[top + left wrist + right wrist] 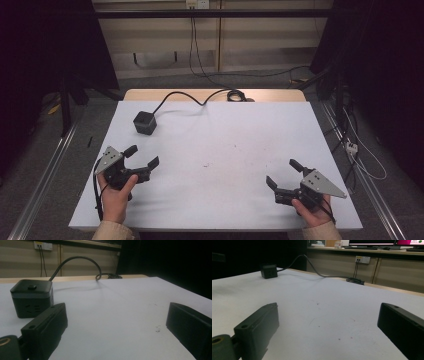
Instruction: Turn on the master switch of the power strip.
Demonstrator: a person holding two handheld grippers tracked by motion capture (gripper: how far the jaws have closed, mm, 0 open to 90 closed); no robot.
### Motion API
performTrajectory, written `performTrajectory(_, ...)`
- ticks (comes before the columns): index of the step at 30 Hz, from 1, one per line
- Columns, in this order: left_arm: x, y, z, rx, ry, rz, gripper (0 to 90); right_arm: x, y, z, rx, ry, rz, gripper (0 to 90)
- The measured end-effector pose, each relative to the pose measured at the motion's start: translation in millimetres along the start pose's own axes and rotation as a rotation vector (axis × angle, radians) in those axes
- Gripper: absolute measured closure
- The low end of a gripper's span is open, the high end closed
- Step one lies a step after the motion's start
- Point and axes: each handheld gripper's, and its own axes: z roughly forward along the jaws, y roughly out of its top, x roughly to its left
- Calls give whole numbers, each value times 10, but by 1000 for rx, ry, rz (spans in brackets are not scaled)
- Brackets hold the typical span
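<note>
Start of the approach, by the look of it: nothing grasped yet. Left tongs (142,157) held low over the desk (215,150) near its left edge, jaws spread wide and empty, aimed toward the far left corner. Right tongs (284,172) held the same way near the front right corner, likewise released, jaws well apart with nothing between them.

Black cube power socket (144,122) sitting upright on the desk toward the far left corner, near the left tongs but not touching them. From the left gripper view, socket (32,298) just beyond the left-hand jaw, round button on top, outlet holes faintly visible on the side facing the camera, though too dim there to say for certain. Black cable (187,96) running from the socket toward the far edge, ending in a coil (235,95) on the bare wooden strip. From the right gripper view, socket (269,271) well away across the desk.

Likely next: short forward reach with the left tongs, jaws kept open wide enough to straddle the cube, squared to two opposite flat sides, then closed low on the body. Worth minding the cable, stiff enough perhaps to tug the cube askew when lifted or slid. Right tongs free to steady the cable or wait.
</note>
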Motion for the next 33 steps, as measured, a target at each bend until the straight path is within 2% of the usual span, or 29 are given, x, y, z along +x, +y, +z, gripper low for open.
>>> performTrajectory(5,13,-9,45,13,1,9,34,-16,-1,3,3,-7,14,31)
performTrajectory(13,36,19,66,10,-1,6,36,-1,2,36,7,0,8,33)
performTrajectory(21,33,60,113,15,-2,20,38,2,1,35,6,5,6,33)
performTrajectory(33,98,89,181,6,15,10,40,-30,-13,35,7,3,20,33)
